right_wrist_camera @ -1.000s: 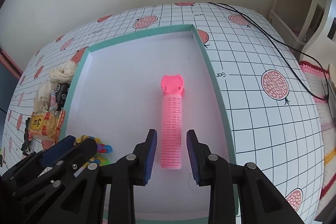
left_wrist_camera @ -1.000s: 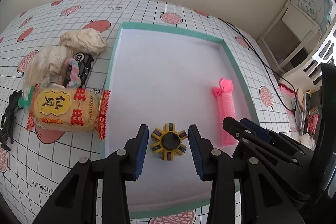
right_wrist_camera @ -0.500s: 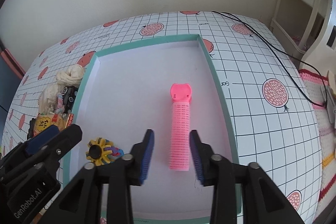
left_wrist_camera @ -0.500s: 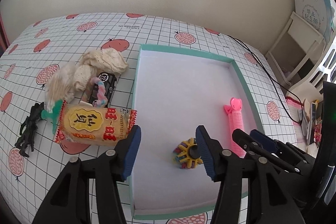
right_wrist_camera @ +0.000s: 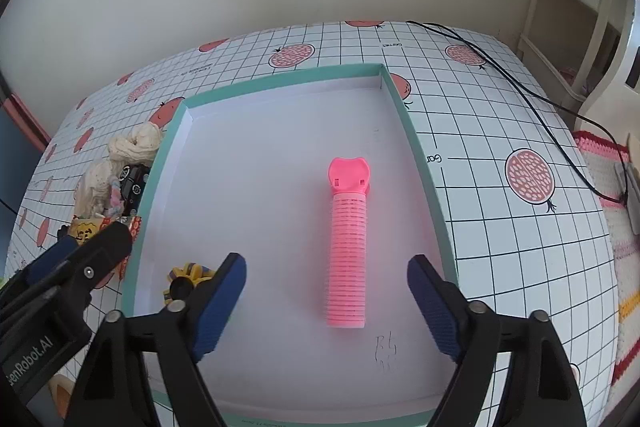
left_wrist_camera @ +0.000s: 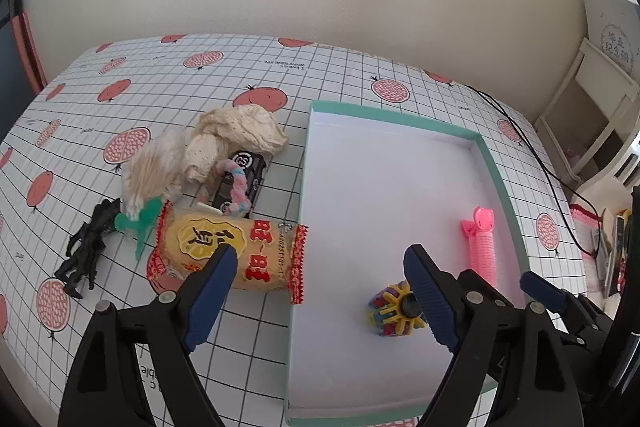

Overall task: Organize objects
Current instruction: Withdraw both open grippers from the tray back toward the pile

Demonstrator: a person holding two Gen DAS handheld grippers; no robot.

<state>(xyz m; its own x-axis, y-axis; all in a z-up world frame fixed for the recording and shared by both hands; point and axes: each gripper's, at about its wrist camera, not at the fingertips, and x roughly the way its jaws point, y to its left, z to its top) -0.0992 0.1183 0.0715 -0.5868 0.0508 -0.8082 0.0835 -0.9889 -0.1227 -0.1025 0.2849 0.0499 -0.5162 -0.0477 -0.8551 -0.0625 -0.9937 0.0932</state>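
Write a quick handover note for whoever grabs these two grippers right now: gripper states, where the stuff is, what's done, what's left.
Left gripper: jaws have just been opening, nothing between them, over the tray's left rim.
Right gripper: jaws have just been opening; pink hair roller lies between them, released, pads clear of it.
Done: roller and the yellow gear toy lie in the teal-rimmed tray.
Left: everything on the tablecloth left of the tray: snack pack, black toy car with the pastel hair tie on it, cream cloth, cotton swabs, green piece, black figure.
Suggested next: the snack pack, nearest the left gripper.
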